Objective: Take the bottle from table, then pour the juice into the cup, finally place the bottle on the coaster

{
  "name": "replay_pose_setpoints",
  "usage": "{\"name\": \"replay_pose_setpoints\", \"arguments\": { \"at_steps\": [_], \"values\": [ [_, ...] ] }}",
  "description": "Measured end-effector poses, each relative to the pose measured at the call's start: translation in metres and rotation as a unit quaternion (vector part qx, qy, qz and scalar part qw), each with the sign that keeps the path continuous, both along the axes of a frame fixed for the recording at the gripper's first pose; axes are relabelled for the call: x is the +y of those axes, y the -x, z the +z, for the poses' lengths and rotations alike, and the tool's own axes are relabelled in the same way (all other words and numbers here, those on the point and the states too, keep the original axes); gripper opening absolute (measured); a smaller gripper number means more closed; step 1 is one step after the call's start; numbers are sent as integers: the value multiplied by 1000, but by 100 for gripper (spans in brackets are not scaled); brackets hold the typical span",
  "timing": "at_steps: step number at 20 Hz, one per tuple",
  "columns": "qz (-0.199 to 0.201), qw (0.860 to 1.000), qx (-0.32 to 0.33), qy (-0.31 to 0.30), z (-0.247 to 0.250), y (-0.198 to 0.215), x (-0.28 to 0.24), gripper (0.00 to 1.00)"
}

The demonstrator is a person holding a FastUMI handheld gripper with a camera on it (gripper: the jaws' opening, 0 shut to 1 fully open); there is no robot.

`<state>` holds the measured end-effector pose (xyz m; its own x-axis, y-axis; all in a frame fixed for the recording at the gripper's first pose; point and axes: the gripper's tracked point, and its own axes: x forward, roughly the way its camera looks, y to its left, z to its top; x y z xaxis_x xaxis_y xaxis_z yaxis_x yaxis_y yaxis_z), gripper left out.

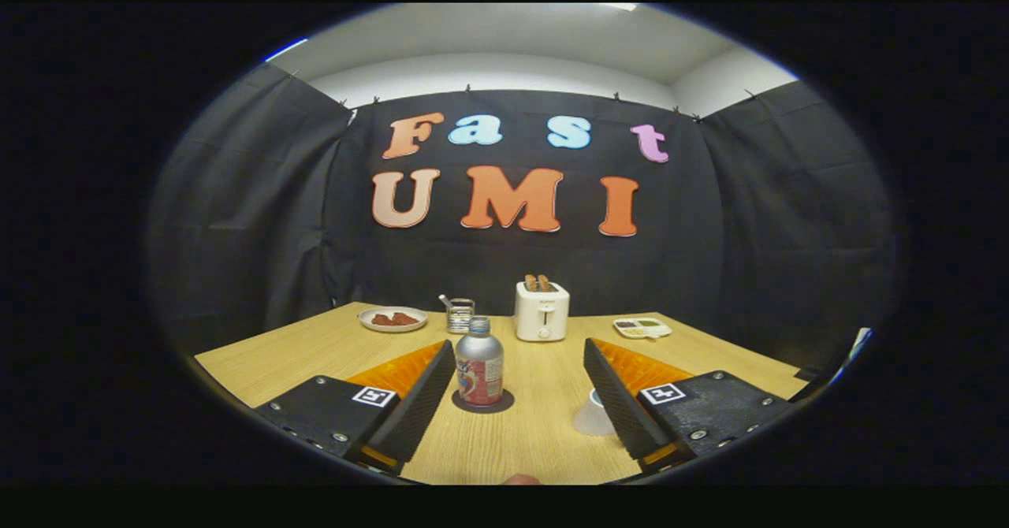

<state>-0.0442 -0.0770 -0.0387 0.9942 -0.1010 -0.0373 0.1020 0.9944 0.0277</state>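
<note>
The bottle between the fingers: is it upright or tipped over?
Upright. The bottle stands on the dark coaster with its neck pointing up. The hand-held gripper is open, its fingers not pressing on it.

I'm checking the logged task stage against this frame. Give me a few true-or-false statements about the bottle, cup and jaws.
1. The bottle stands upright on the coaster. True.
2. The gripper is shut on the bottle. False: its jaws are wide open, with the bottle between them near the left one.
3. The cup stands beside the right jaw. True.
4. The toaster is empty. False: toast sticks out of its top.
5. The bottle lies on its side. False: upright.
</note>
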Motion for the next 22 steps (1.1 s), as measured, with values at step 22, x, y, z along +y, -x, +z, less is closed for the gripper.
{"name": "replay_pose_setpoints", "arguments": {
  "at_steps": [22],
  "values": [
    [65, 997, -39, -4, 78, 112, 61, 97]
  ]
}}
